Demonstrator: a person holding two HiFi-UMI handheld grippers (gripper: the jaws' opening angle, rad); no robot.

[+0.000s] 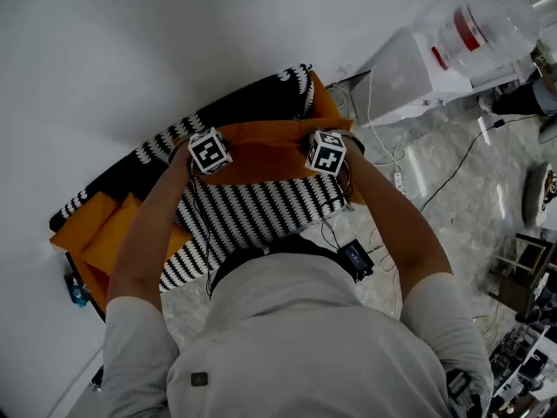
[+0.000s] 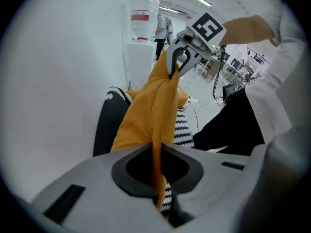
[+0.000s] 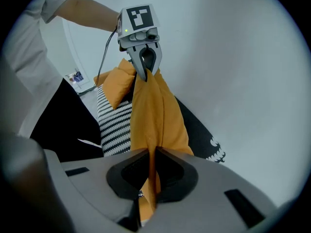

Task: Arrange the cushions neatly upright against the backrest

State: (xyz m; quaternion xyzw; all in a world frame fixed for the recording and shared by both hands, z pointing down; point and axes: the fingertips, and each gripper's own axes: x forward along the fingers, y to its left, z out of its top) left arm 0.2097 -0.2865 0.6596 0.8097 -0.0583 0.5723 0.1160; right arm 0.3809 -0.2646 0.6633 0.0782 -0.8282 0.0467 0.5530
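Note:
An orange cushion [image 1: 265, 159] hangs stretched between my two grippers over a small sofa with a black-and-white zigzag cover [image 1: 252, 212]. My left gripper [image 1: 211, 157] is shut on the cushion's left top corner and my right gripper [image 1: 324, 158] is shut on its right top corner. In the left gripper view the orange fabric [image 2: 150, 110] runs from my jaws up to the right gripper [image 2: 181, 64]. The right gripper view shows the same cushion [image 3: 155, 115] reaching to the left gripper [image 3: 145, 67]. Two more orange cushions [image 1: 109, 233] lie at the sofa's left end.
A white wall [image 1: 130, 42] stands right behind the sofa's black backrest [image 1: 252, 98]. A white water dispenser [image 1: 435, 59] is on the right, with cables [image 1: 392, 159] on the marble floor beside it. Cluttered shelving [image 1: 522, 268] stands far right. A small blue object [image 1: 77, 290] sits left of the sofa.

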